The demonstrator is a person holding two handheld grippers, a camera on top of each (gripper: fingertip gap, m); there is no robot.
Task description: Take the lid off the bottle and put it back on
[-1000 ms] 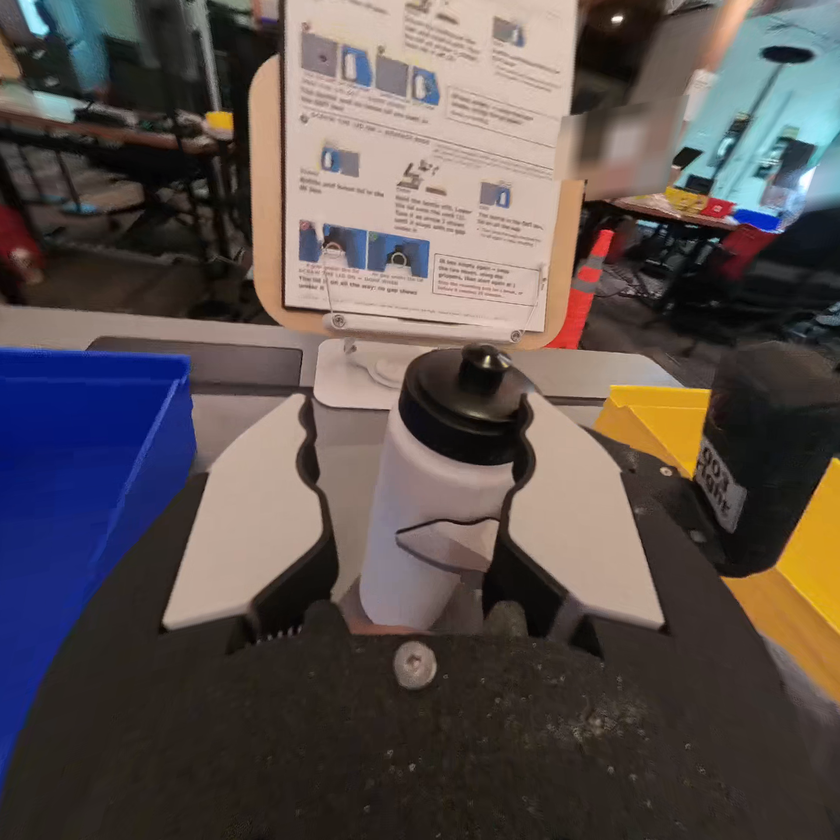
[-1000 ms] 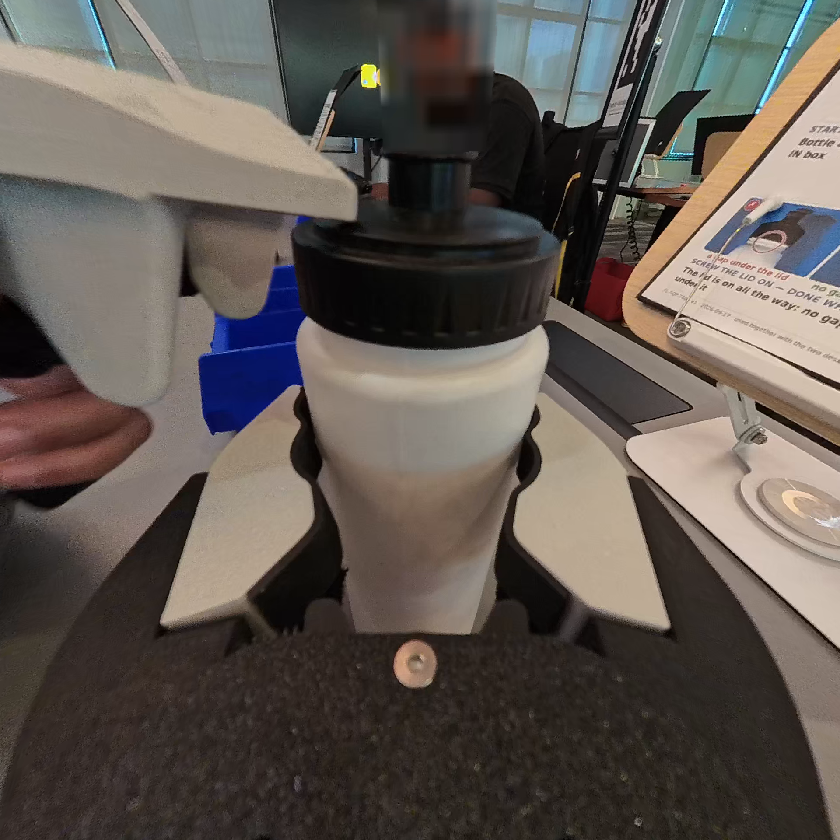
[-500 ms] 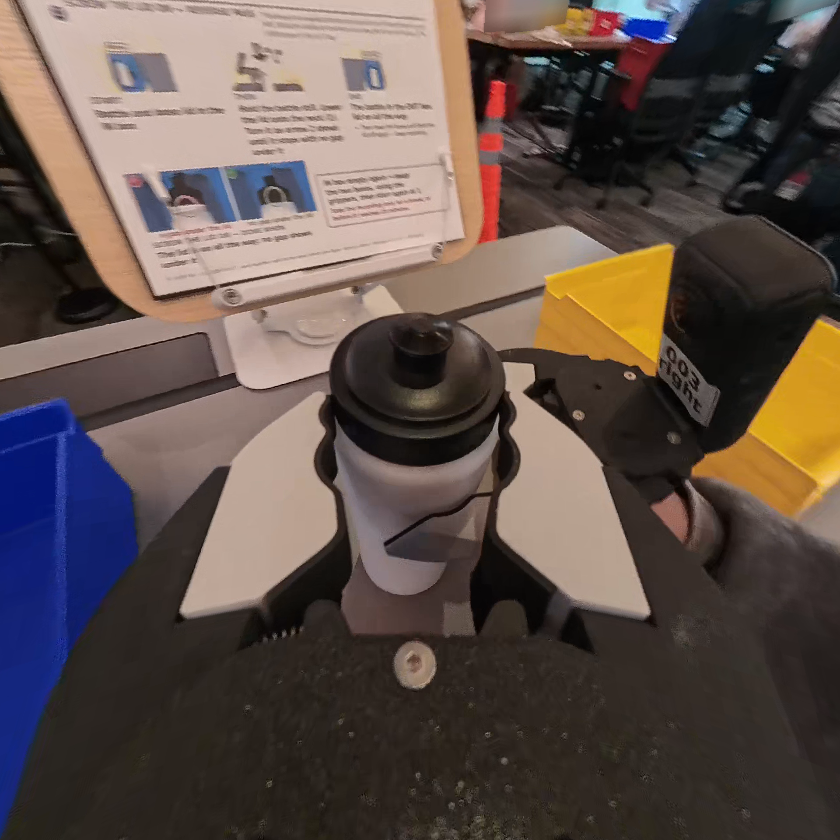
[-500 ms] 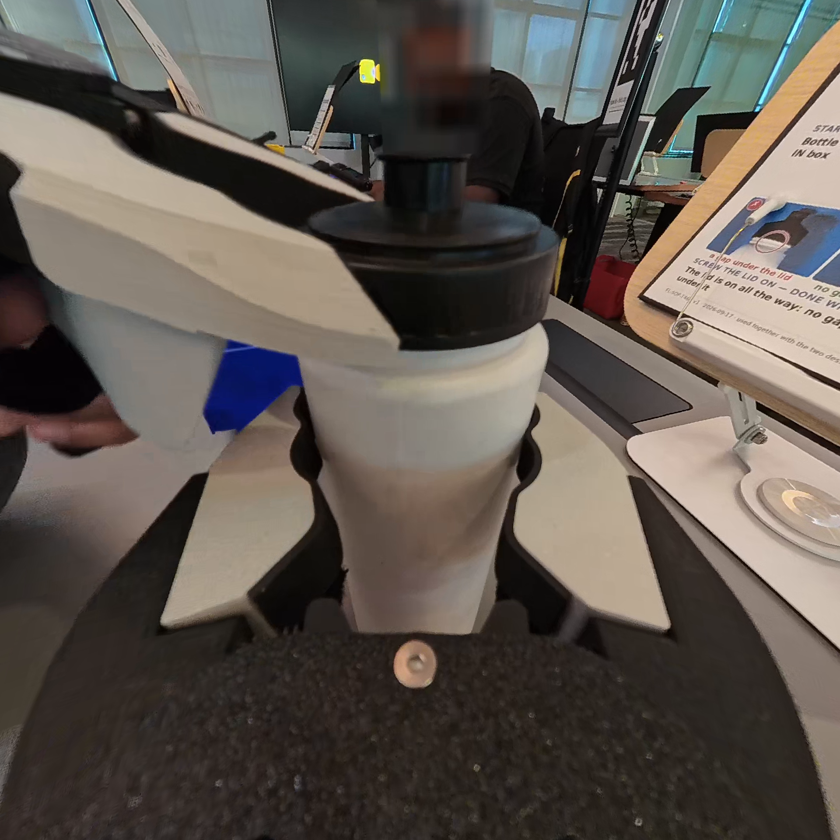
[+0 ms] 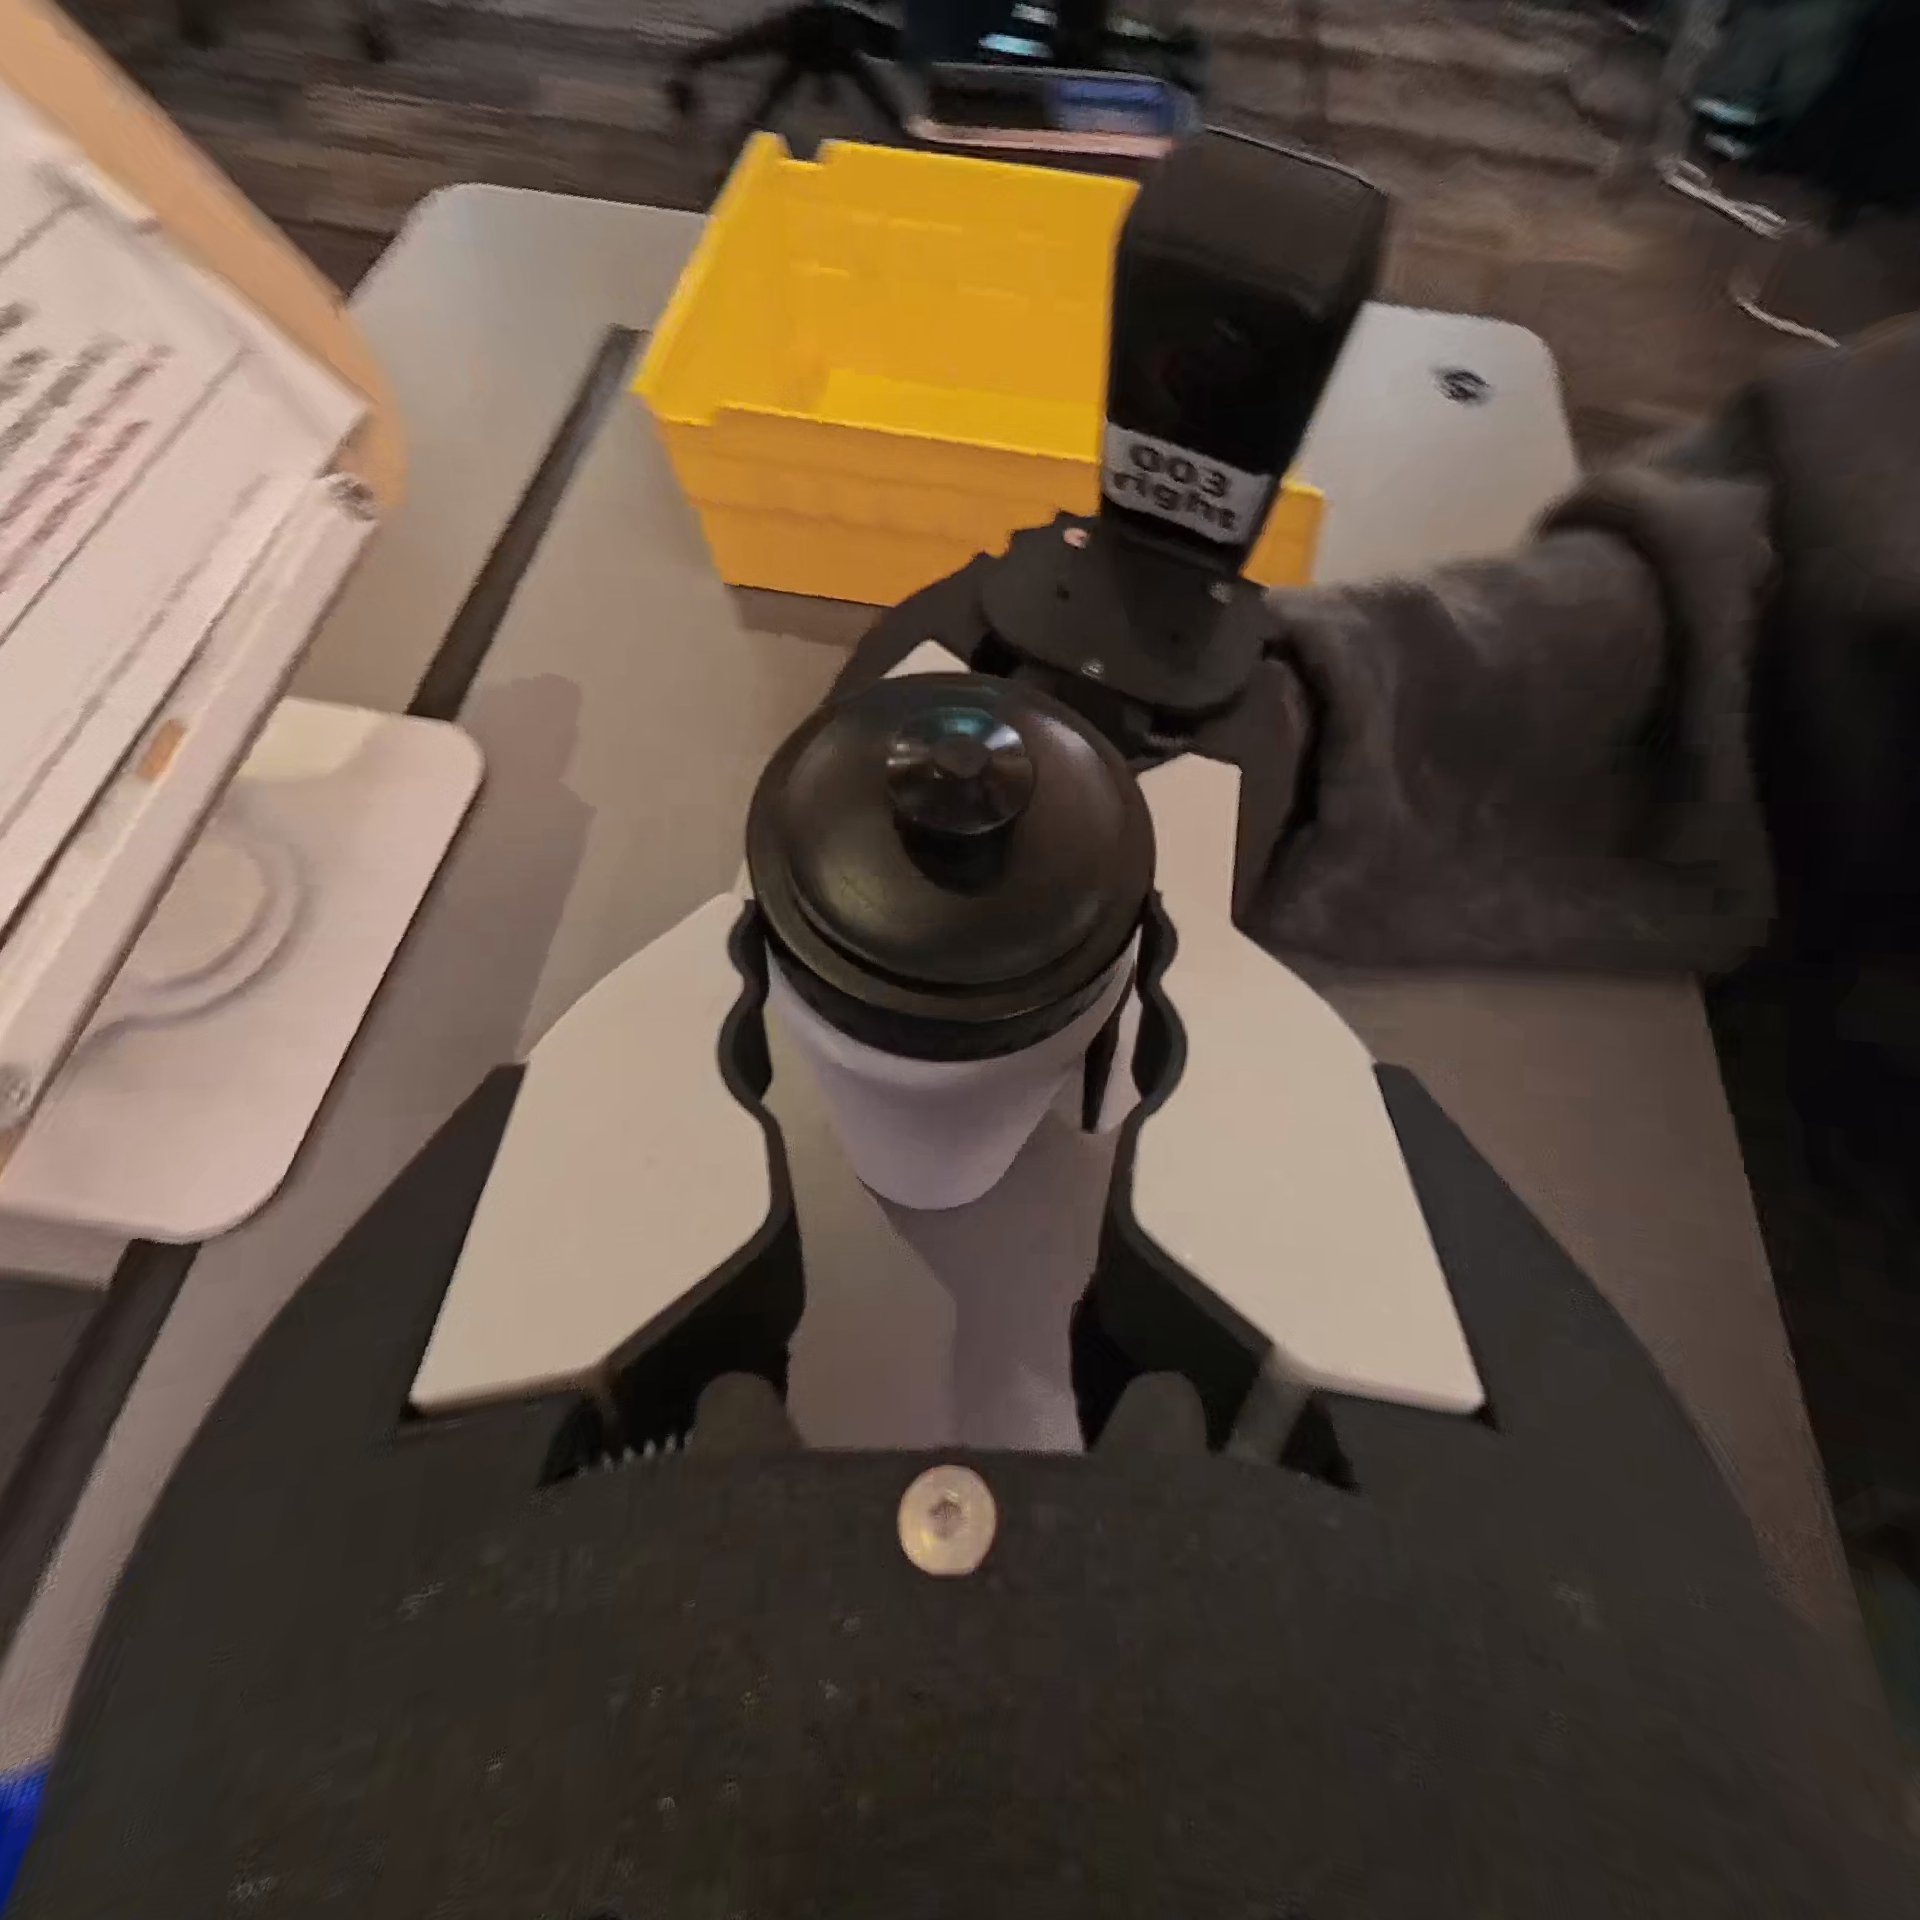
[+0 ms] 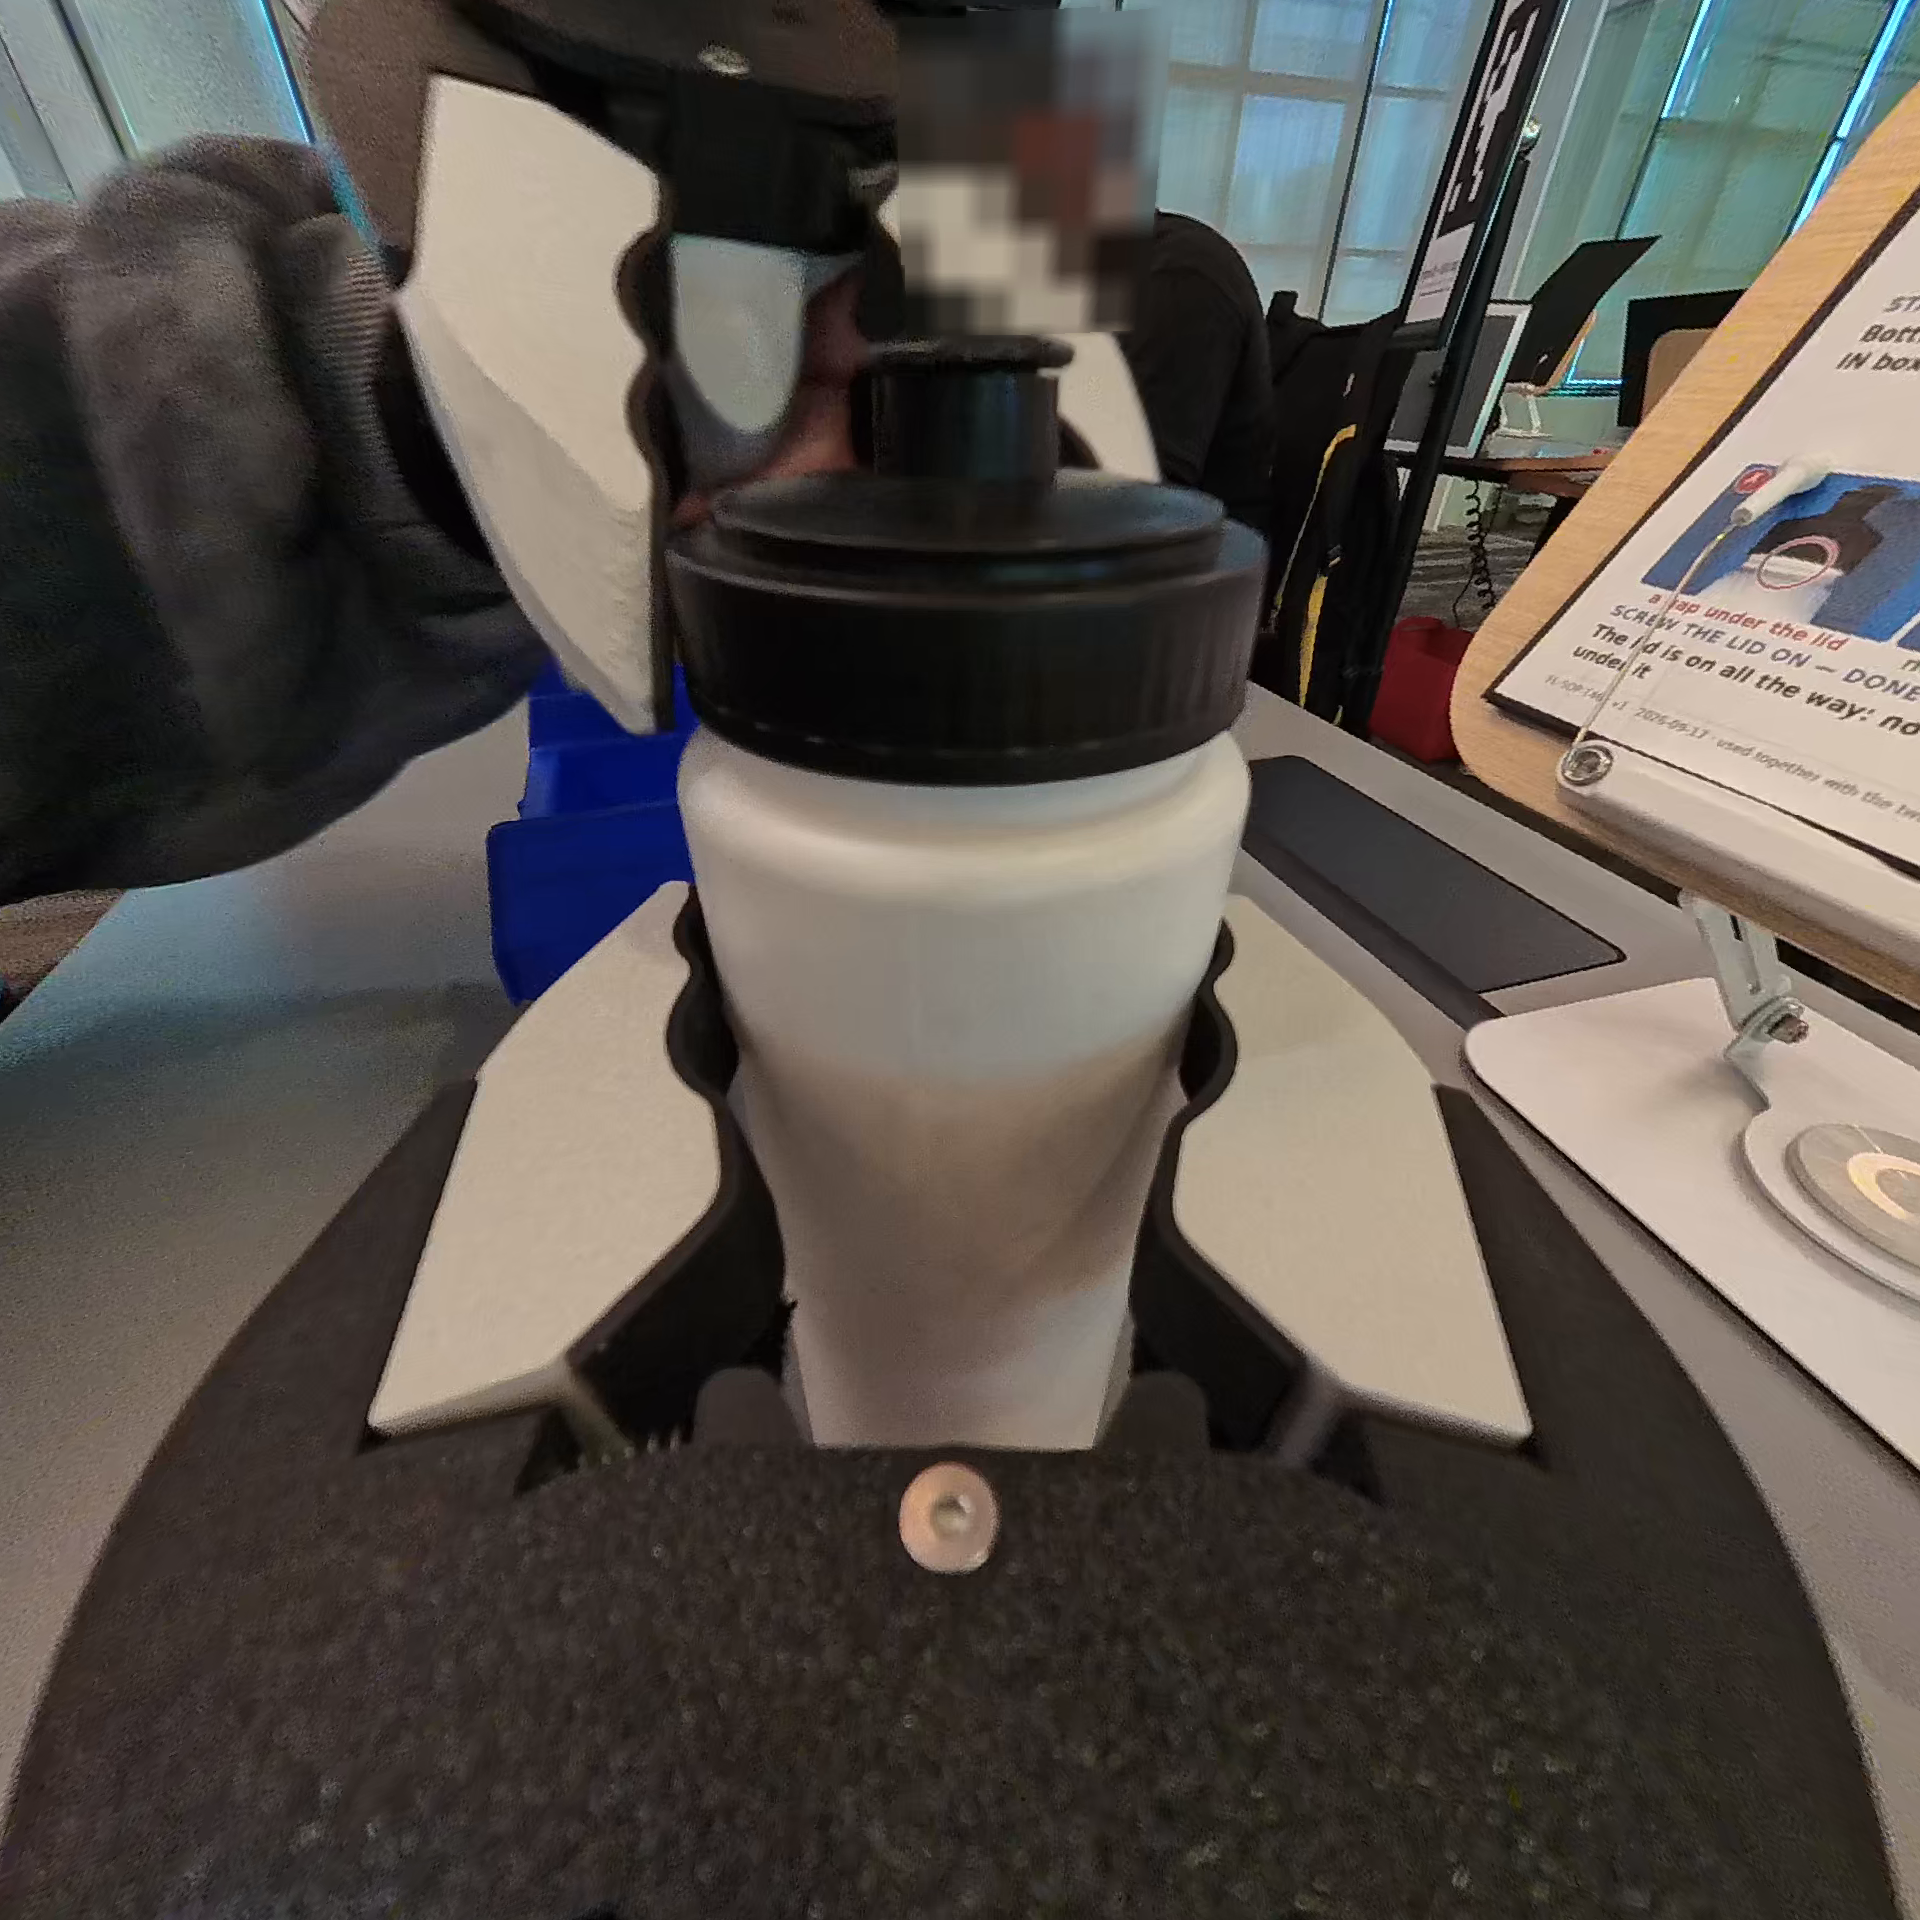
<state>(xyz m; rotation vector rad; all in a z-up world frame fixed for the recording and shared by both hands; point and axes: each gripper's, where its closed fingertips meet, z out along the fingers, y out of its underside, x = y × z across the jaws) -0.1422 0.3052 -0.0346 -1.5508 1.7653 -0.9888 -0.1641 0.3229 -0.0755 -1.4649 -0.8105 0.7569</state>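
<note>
A white bottle (image 6: 966, 935) with a black screw lid (image 6: 966, 644) stands upright. My right gripper (image 6: 956, 925) is shut on the bottle's body below the shoulder. It also shows in the left wrist view (image 5: 1122, 644) behind the bottle. My left gripper (image 5: 945, 935) comes down from above at a tilt, with its fingers closed on either side of the lid (image 5: 945, 862). One of its fingers (image 6: 520, 416) touches the lid's left edge in the right wrist view. The lid sits on the bottle (image 5: 914, 1122).
A yellow bin (image 5: 883, 364) stands behind the bottle and a blue bin (image 6: 592, 831) on the other side. An instruction board (image 6: 1766, 520) on a white base plate (image 5: 260, 935) stands close by. A person's grey sleeve (image 5: 1507, 748) holds the right gripper.
My left gripper has swung up from beside the bottle to above it and now looks down on the lid, fingers around it. The right gripper has kept still on the bottle.
</note>
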